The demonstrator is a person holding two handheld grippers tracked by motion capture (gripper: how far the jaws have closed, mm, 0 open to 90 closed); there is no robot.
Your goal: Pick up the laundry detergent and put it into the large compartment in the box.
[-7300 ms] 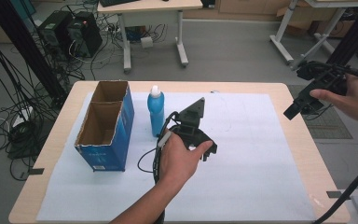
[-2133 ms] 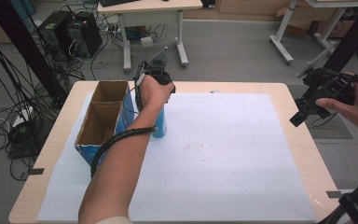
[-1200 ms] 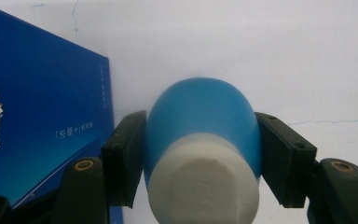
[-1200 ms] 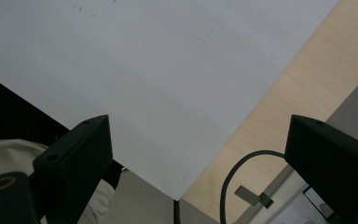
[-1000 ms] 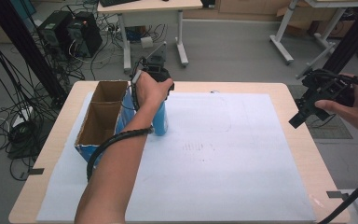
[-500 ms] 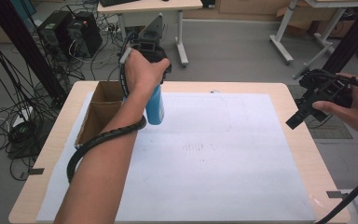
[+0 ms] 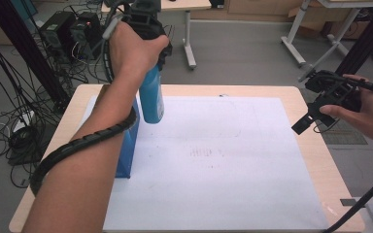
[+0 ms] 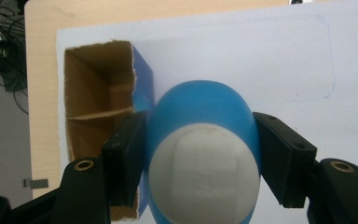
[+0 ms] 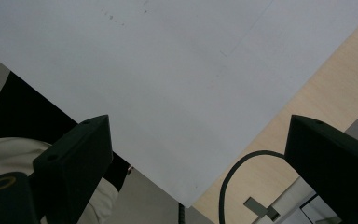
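— Left claw (image 8: 200, 154)?
— Clamped on the blue bottle (image 7: 151, 94), held above the table (image 7: 272, 92) beside the blue cardboard box (image 8: 100, 116).
— Right claw (image 9: 200, 154)?
— Jaws spread wide, gripping nothing, over the white sheet (image 9: 168, 70).

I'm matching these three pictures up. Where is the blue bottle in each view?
High view: blue bottle upper left, hanging from the left gripper.
Left gripper view: bottom centre, white cap up, between the jaws.
Right gripper view: not in it.
Shared landmark: the white sheet.
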